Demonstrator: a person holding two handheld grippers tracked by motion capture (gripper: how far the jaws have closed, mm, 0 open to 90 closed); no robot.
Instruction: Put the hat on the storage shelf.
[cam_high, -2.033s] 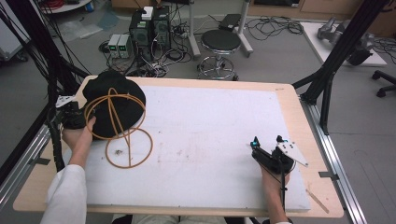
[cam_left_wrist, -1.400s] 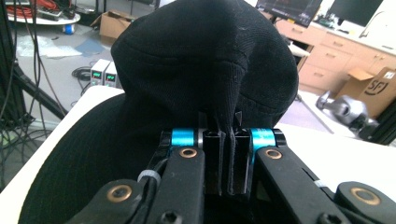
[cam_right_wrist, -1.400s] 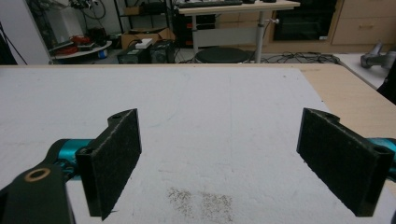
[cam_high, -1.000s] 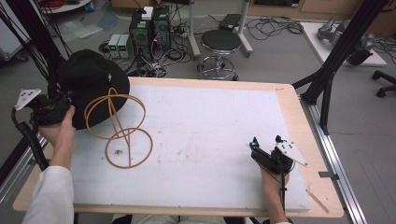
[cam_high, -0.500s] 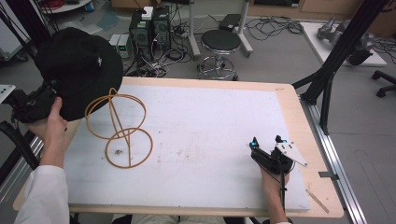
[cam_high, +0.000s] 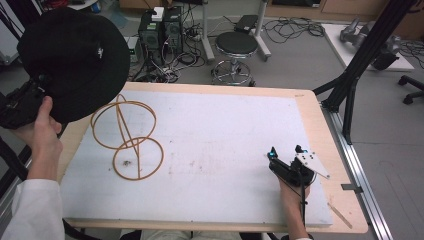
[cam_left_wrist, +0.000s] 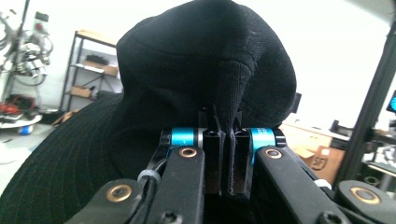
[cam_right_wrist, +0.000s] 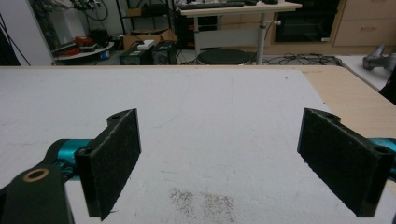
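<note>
A black brimmed hat (cam_high: 75, 57) is held up in the air beyond the table's left edge, clear of its stand. My left gripper (cam_high: 30, 95) is shut on a fold of the hat's fabric (cam_left_wrist: 229, 116), the cloth pinched between its jaws. A wire hat stand (cam_high: 127, 135) of tan rings sits bare on the white mat at the left. My right gripper (cam_high: 284, 157) rests low over the mat near the front right, open, with only the mat (cam_right_wrist: 210, 140) between its pads (cam_right_wrist: 116, 158).
The white mat (cam_high: 215, 150) covers a wooden table (cam_high: 320, 125). A black frame post (cam_high: 365, 55) stands off the right edge. A stool (cam_high: 236, 45) and computer boxes (cam_high: 160, 30) are on the floor beyond the far edge.
The left gripper has lifted the hat off the wire stand and carried it up and to the left, off the table. The right gripper has stayed put.
</note>
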